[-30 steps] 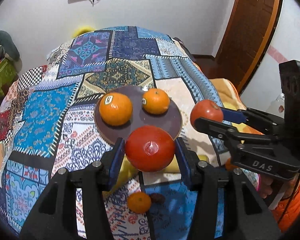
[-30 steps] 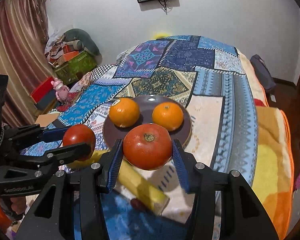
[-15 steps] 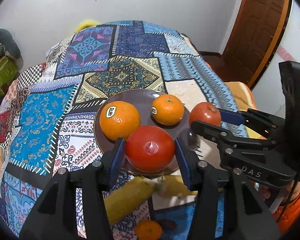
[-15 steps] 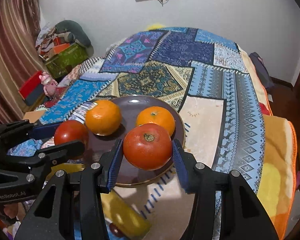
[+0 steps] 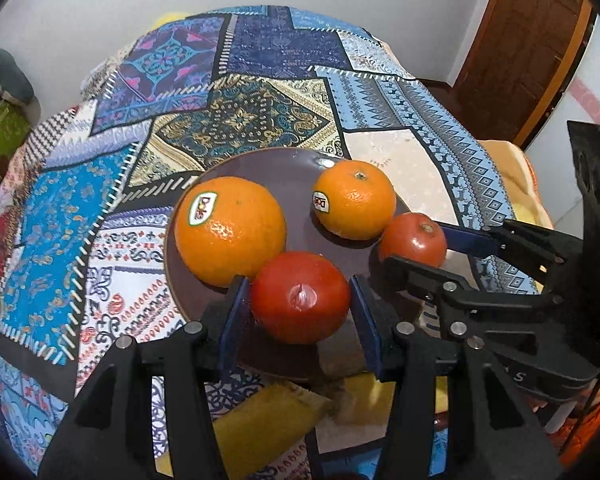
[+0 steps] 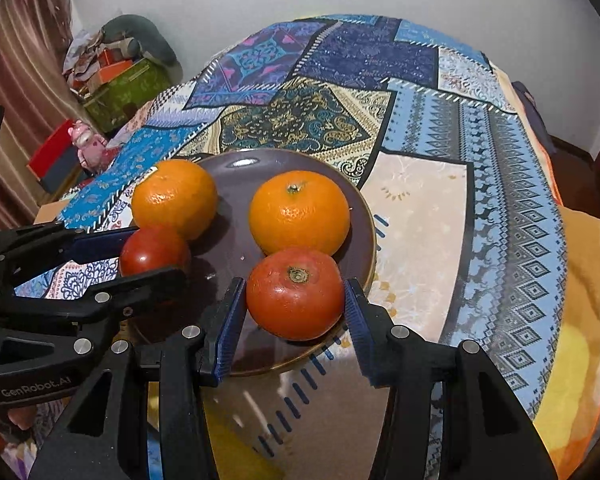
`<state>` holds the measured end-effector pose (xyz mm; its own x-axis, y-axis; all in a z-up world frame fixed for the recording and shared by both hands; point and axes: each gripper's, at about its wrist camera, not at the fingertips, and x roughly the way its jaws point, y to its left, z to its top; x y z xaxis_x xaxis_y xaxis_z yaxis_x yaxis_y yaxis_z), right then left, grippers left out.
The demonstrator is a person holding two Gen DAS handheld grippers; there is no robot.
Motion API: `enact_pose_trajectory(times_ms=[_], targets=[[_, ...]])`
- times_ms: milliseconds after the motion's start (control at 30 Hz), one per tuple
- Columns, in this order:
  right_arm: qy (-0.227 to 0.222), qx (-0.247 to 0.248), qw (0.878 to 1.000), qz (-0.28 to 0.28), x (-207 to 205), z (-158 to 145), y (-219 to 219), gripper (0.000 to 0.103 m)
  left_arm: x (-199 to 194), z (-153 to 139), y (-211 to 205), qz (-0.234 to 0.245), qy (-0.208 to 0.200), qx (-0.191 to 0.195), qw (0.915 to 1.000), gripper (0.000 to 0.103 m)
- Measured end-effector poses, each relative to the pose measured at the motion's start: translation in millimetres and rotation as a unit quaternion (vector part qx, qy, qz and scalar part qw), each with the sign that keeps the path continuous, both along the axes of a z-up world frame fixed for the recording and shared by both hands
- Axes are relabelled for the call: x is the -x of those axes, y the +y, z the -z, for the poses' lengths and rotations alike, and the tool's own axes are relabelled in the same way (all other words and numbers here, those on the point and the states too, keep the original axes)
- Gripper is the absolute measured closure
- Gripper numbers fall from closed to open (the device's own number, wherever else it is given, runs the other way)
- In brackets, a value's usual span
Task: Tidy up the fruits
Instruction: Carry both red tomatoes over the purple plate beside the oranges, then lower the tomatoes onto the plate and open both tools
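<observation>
dark brown, the plate (image 5: 260, 164) sits on the patchwork cloth (image 5: 80, 216) with a large orange (image 5: 230, 230) and a smaller orange (image 5: 356, 205) resting on it side by side. the left gripper (image 5: 300, 300) has its blue pads clamped on a red tomato (image 5: 300, 297) over the plate's near part, just beside the large orange. the right gripper (image 6: 296, 296) pinches a second tomato (image 6: 295, 293) at the plate's near right rim, close to the smaller orange.

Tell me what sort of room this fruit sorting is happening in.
Probably a lived-in bedroom at home: a patchwork quilt covers what looks like a bed, a wooden door stands at one side, and boxes and clutter are piled by a curtain.
</observation>
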<state>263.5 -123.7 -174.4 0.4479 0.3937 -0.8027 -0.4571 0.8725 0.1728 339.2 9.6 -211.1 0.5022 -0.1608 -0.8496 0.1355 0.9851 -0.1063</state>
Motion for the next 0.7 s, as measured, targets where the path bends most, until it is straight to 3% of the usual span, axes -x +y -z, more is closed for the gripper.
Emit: enact_pose_trajectory(times_ms=[333, 700], targets=[[0.010, -0.007, 1.000, -0.007, -3, -1, -1, 0.056, 0, -1, 2, -0.001, 0.003, 0.014, 0.9999, 0.052], [-0.023, -0.019, 1.000, -0.006, 20, -31, -14, 0.056, 34, -30, 13, 0.001, -0.022, 0.010, 0.9997, 0.052]])
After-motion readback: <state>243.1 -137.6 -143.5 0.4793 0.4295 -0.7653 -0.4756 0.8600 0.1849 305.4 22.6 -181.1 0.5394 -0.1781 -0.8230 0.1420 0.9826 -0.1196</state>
